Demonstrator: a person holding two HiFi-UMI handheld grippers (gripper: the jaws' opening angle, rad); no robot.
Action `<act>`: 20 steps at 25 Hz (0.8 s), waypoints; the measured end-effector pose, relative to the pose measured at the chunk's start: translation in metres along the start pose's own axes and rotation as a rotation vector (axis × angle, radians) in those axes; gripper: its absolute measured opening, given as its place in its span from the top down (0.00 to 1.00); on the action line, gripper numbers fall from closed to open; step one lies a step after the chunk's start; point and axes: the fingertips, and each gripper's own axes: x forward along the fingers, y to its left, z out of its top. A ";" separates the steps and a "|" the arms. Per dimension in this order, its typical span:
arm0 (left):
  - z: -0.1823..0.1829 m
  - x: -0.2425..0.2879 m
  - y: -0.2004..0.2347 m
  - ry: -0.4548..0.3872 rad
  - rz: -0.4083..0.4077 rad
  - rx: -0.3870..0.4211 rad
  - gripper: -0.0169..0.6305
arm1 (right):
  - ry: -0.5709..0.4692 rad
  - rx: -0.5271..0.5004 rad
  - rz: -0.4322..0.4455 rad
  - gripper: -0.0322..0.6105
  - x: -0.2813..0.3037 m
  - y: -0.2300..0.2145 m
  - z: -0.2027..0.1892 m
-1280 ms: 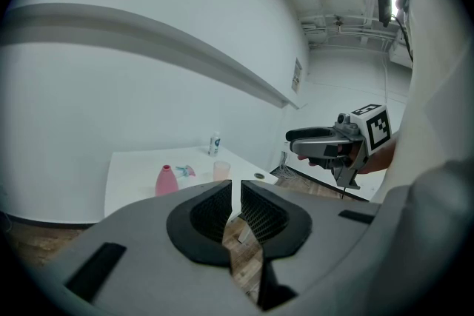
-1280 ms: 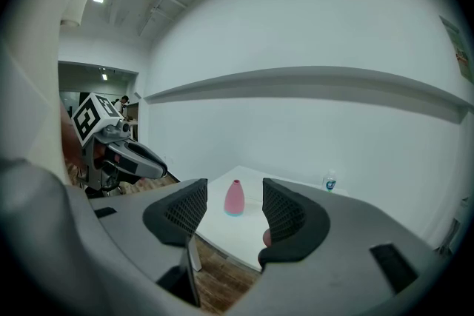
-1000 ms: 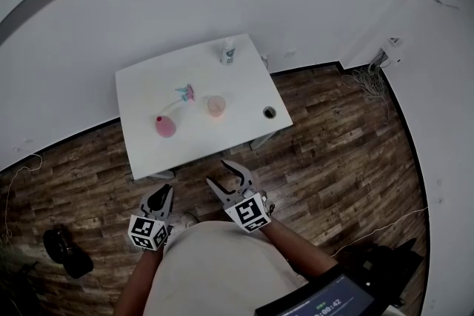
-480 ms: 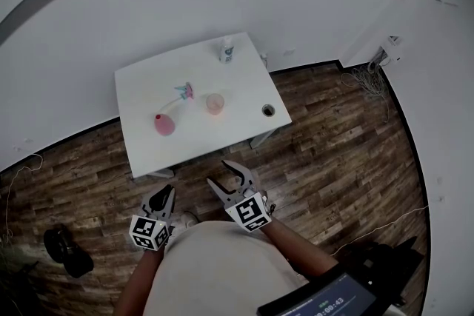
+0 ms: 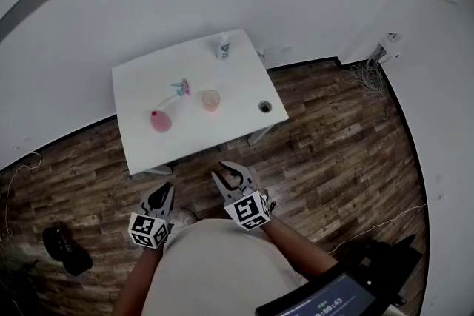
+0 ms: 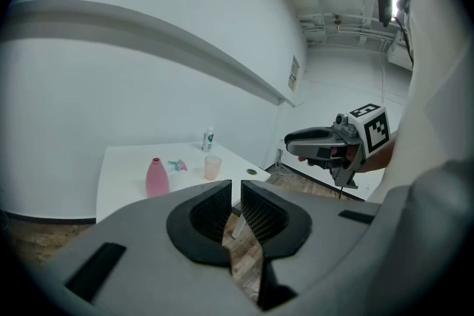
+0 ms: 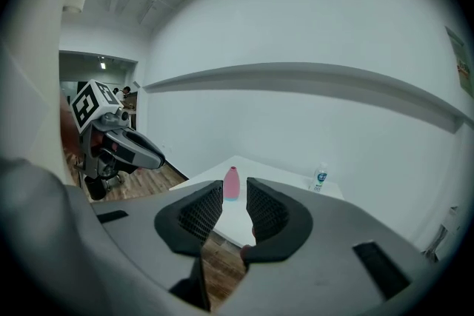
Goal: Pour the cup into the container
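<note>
A clear cup (image 5: 211, 100) with a pinkish fill stands near the middle of the white table (image 5: 141, 81). To its left is a pink bottle (image 5: 160, 120) without its cap. Both grippers hang over the wooden floor, well short of the table's near edge. My left gripper (image 5: 163, 190) is shut and empty. My right gripper (image 5: 228, 175) has just been closing, and its jaws now stand shut with nothing between them. The left gripper view shows the cup (image 6: 212, 167) and the pink bottle (image 6: 155, 178) far ahead. In the right gripper view the pink bottle (image 7: 231, 183) sits beyond the jaws.
A teal and pink spray head (image 5: 180, 88) lies between bottle and cup. A small water bottle (image 5: 223, 47) stands at the table's far edge, and a dark round disc (image 5: 264, 106) is near its right edge. A black bag (image 5: 65, 249) and loose cables (image 5: 366, 78) lie on the floor.
The right gripper's jaws have gone from spread apart to shut. The table sits slightly higher and further left in the head view. The left gripper has not moved.
</note>
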 end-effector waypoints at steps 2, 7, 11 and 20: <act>0.000 0.002 -0.002 0.001 -0.001 0.001 0.93 | -0.001 0.001 -0.005 0.79 -0.002 -0.003 -0.001; 0.000 0.011 -0.011 0.011 -0.005 0.005 0.93 | -0.004 0.011 -0.014 0.79 -0.008 -0.016 -0.007; 0.003 0.019 -0.020 0.016 -0.011 0.013 0.93 | -0.010 0.026 -0.015 0.79 -0.015 -0.025 -0.011; 0.015 0.040 -0.042 0.000 -0.016 0.009 0.93 | -0.048 0.047 0.003 0.79 -0.027 -0.054 -0.007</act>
